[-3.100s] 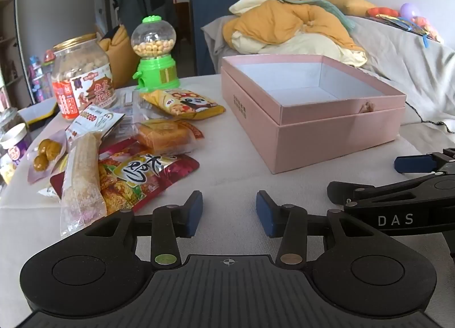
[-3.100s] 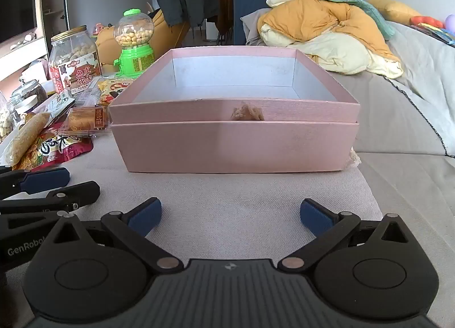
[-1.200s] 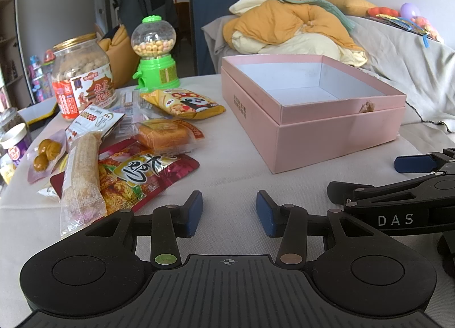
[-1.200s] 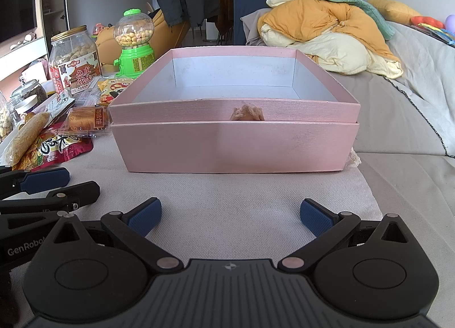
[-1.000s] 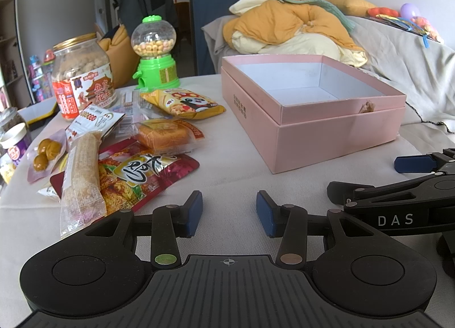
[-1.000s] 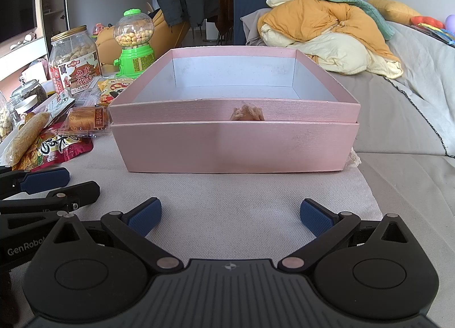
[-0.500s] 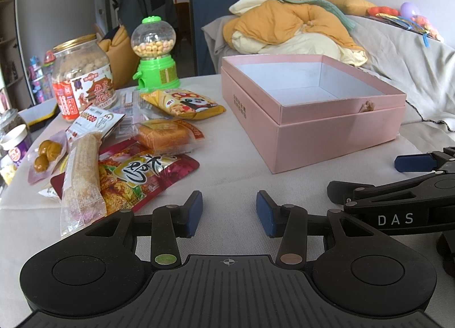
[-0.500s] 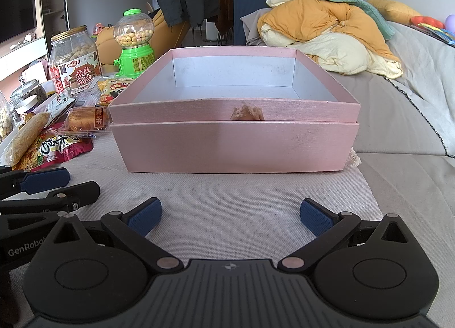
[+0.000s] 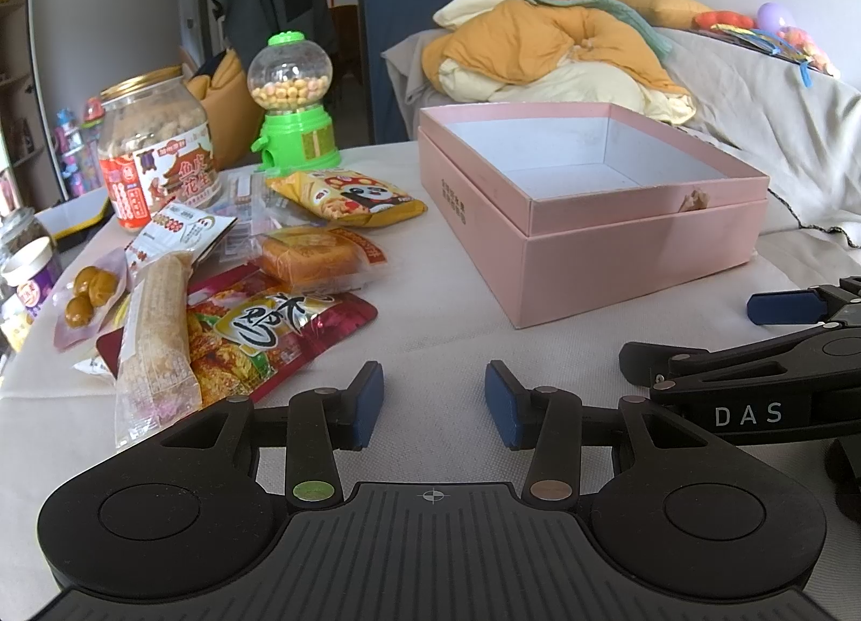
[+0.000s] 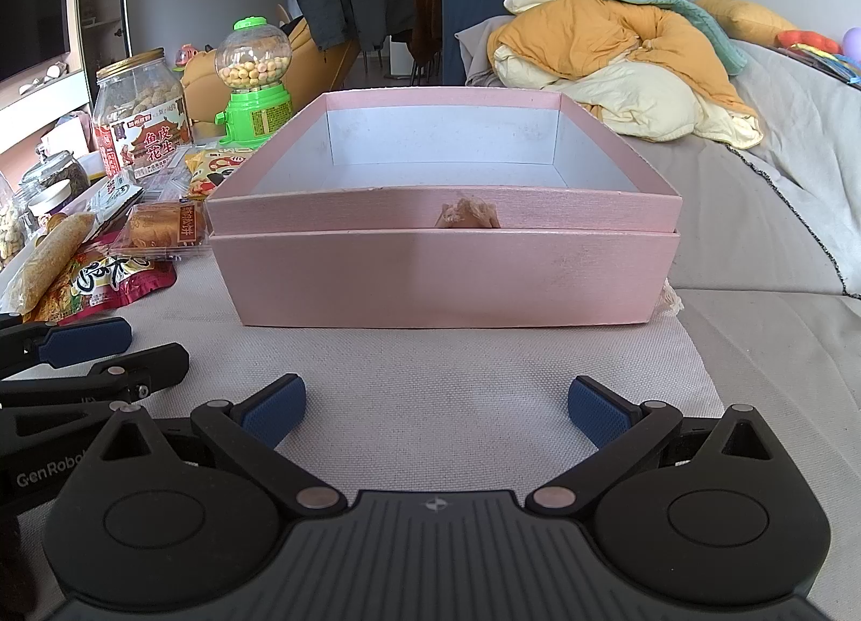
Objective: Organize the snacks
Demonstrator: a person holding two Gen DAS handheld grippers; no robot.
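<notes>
An open, empty pink box [image 9: 635, 249] [image 10: 441, 271] stands on the cloth-covered table. Left of it lie several snack packets: a red pouch [image 9: 258, 336], an orange cake pack [image 9: 312, 258], a yellow panda bag [image 9: 344, 198], a long sesame roll [image 9: 156, 314] and a chestnut pack [image 9: 86, 293]. My left gripper [image 9: 433, 403] rests low on the table, partly open and empty, just right of the red pouch. My right gripper [image 10: 433, 406] is wide open and empty, facing the box's front wall.
A peanut jar [image 9: 156, 158] and a green gumball dispenser [image 9: 293, 110] stand behind the snacks. Small jars [image 9: 27, 266] sit at the table's left edge. A sofa with piled orange and cream bedding [image 9: 554, 50] lies behind the box.
</notes>
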